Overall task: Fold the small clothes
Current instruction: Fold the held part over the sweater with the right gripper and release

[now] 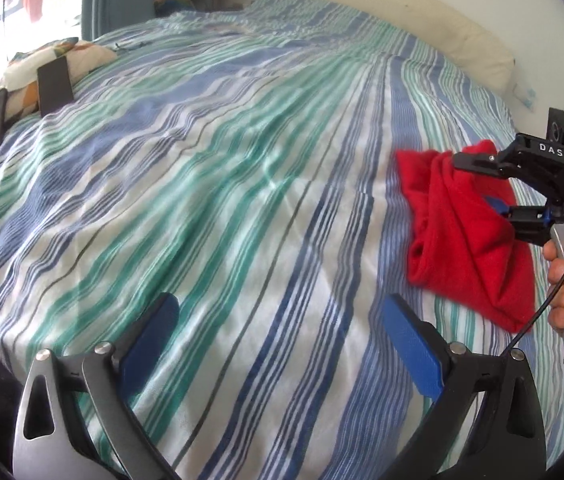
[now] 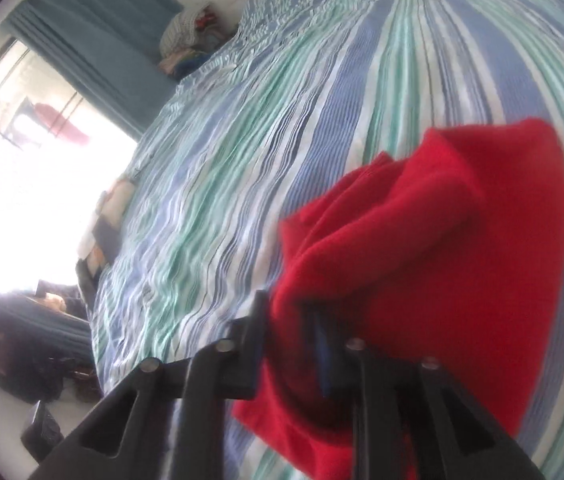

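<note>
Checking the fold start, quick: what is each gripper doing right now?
Left gripper: open, empty, over the striped bedsheet.
Right gripper: jaws closed on the red garment.

The left wrist view looks out from between its own fingers (image 1: 174,320), angled down across a striped bedspread (image 1: 210,184) toward the far headboard cushion (image 1: 421,20), from close above the bed. The right wrist view sits nearer still, tilted and blurred, pressed up against a red garment (image 2: 441,248) that fills its lower right. Both share the bedspread (image 2: 242,160), the garment (image 1: 465,240) and the blue curtain (image 2: 94,28).
</note>
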The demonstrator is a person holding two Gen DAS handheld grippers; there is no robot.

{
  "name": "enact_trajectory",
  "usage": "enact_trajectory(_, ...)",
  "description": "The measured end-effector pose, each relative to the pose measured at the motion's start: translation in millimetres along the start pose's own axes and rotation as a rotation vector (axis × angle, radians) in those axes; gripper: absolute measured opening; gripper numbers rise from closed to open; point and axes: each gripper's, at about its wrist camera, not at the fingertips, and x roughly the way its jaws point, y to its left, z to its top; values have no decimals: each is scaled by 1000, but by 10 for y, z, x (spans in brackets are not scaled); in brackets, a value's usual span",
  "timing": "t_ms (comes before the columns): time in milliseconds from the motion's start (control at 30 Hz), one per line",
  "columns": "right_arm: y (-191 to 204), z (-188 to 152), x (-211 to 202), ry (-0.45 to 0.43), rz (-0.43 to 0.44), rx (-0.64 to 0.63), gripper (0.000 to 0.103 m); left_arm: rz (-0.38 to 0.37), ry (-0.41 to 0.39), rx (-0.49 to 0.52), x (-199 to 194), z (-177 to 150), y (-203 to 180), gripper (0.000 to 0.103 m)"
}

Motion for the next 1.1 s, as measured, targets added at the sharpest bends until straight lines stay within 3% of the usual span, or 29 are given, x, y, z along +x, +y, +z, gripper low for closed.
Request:
enact_trajectory(33, -50, -42, 69, 24, 75, 49, 55, 0, -1, -11, 1, 6, 21, 101)
enact_trajectory(133, -106, -95, -80, 2, 188, 102, 59, -7, 7, -31, 26, 23, 54, 101)
enact_trajectory(233, -96, -88, -426, -15, 240, 42, 70, -25, 25, -43, 60, 29, 65, 101)
enact_trajectory(300, -30, -104, -647, -36, 180, -58, 72, -34, 34, -47, 80, 29, 52, 101)
enact_trajectory(400, -6, -165, -760, -63, 5, -172, 71, -29, 36, -35, 94, 21, 12, 101)
enact_trajectory(467, -24, -211, -640, -41, -64, -200, 59, -21, 33, -24, 94, 5, -7, 101)
enact_trajectory(500, 17, -246, -530, -25, -93, -228, 46, -16, 32, -19, 94, -3, -16, 101)
enact_trajectory(567, 131, -365, -280, -8, -170, -318, 39, -8, 33, -9, 96, -19, -28, 101)
enact_trajectory(633, 235, -536, 5, 24, -193, -399, 33, -3, 34, 3, 98, -32, -41, 101)
enact_trajectory(733, 444, -850, 343, 99, -249, -580, 33, -4, 45, 14, 116, -37, -59, 101)
enact_trajectory(800, 525, -936, 308, 102, -276, -652, 32, -9, 51, 19, 116, -40, -74, 101)
enact_trajectory(867, 521, -928, 136, 102, -278, -645, 32, -13, 56, 26, 113, -42, -90, 101)
enact_trajectory(967, 586, -933, -302, 32, -261, -651, 33, -14, 59, 36, 104, -48, -112, 101)
enact_trajectory(1100, 480, -1037, -703, -56, -299, -599, 52, -10, 76, 40, 124, -49, -134, 101)
